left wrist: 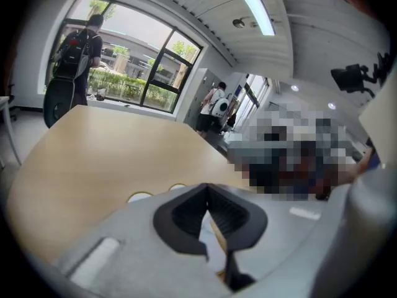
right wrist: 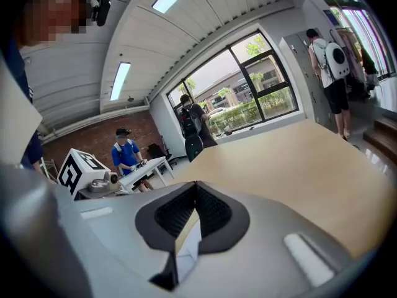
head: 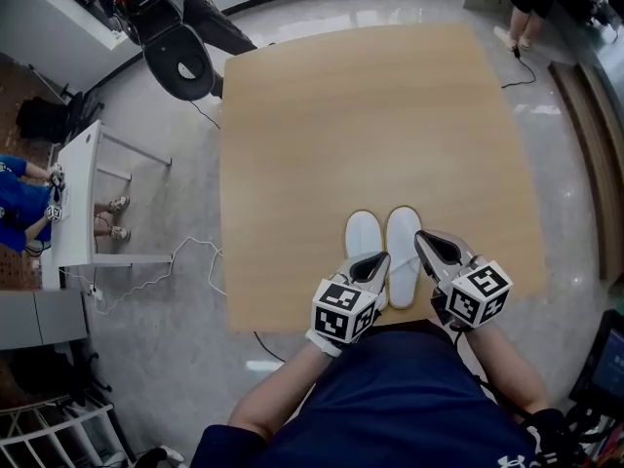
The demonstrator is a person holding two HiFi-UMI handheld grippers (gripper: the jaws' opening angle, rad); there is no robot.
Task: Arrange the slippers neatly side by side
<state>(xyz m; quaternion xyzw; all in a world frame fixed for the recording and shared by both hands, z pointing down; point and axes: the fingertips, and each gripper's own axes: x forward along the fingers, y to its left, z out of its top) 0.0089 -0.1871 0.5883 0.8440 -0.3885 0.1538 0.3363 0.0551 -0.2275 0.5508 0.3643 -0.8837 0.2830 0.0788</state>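
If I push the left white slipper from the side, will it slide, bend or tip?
The left white slipper looks thin and flat, so it probably slides rather than tips. It seems soft cloth, likely light and floppy when lifted by one end. The table looks smooth, so it may turn when pushed off-centre.

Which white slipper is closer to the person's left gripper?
The left slipper of the pair: the left gripper hangs over its near end, while the right slipper lies beside it, further off.
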